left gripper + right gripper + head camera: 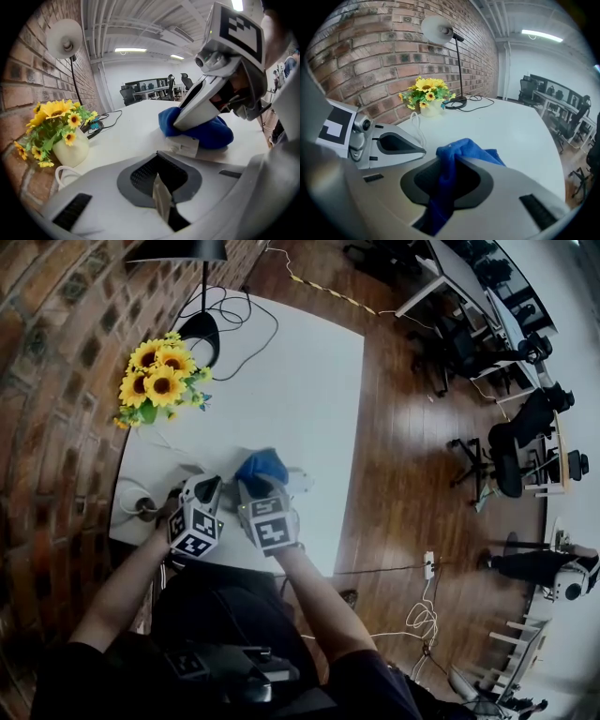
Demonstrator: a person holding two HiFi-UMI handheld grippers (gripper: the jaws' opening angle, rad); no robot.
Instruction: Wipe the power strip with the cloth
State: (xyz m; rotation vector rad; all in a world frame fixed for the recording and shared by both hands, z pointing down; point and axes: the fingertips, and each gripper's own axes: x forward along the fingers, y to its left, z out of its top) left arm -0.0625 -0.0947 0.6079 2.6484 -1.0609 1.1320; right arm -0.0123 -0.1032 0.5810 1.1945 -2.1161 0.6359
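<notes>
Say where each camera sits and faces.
Head view: on the head, steeply down at the table; forearms, left gripper, right gripper show.
Left gripper view: on that gripper, facing the right gripper on the cloth; own jaws shut.
Right gripper view: on that gripper, facing the sunflowers; its jaws pinch the cloth.
Shared: both gripper views show sunflowers, lamp.

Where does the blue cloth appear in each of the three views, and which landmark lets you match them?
Head view: the blue cloth lies at centre, on the white table.
Left gripper view: right of centre, low on the tabletop.
Right gripper view: lower centre, clamped in the right gripper.
Shared landmark: the sunflowers by the brick wall, left of centre in every view.
</notes>
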